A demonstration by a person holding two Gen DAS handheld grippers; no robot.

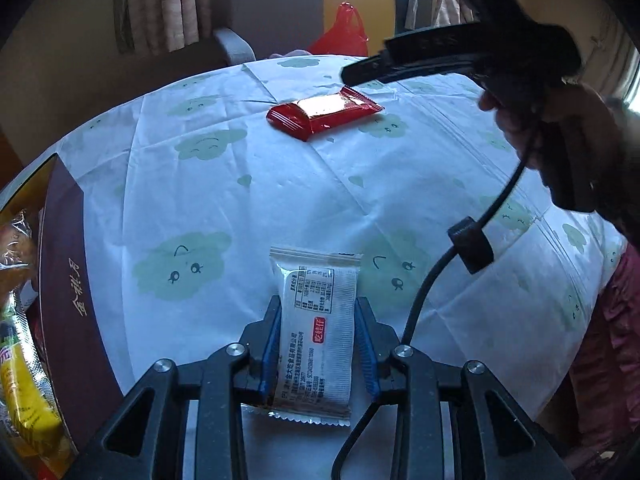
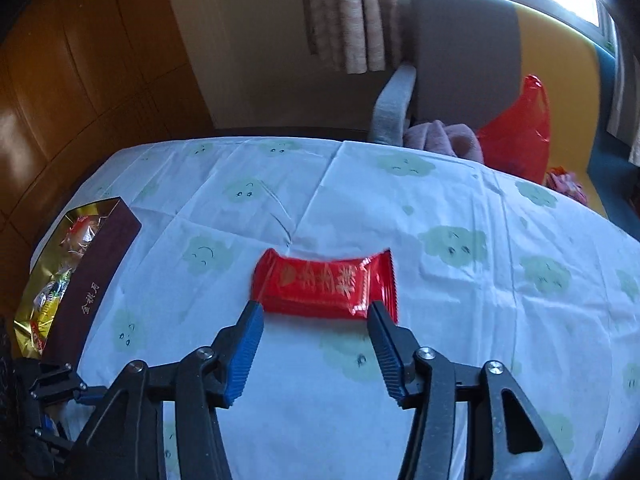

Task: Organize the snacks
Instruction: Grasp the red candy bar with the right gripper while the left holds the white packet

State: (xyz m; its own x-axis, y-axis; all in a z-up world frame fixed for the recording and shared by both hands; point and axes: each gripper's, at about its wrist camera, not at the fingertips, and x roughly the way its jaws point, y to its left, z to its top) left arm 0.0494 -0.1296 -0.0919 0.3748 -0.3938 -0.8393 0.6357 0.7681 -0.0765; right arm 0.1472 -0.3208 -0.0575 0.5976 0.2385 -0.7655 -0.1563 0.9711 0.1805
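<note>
My left gripper (image 1: 318, 304) is shut on a white snack packet (image 1: 316, 328) and holds it just above the tablecloth. A red snack packet (image 1: 322, 114) lies flat further out on the table; it also shows in the right wrist view (image 2: 326, 286). My right gripper (image 2: 316, 308) is open and empty, its blue-padded fingertips (image 2: 250, 320) just short of the red packet's two ends. In the left wrist view the right gripper (image 1: 460, 56) hovers above and right of the red packet. A dark maroon box (image 1: 74, 300) with several snacks stands at the left; it also shows in the right wrist view (image 2: 96, 280).
The table (image 2: 360, 200) wears a white cloth with green cloud faces. A grey and yellow chair (image 2: 460, 60) with a red plastic bag (image 2: 516, 132) and a pink cloth stands behind the far edge. A black cable (image 1: 432, 280) hangs from the right gripper.
</note>
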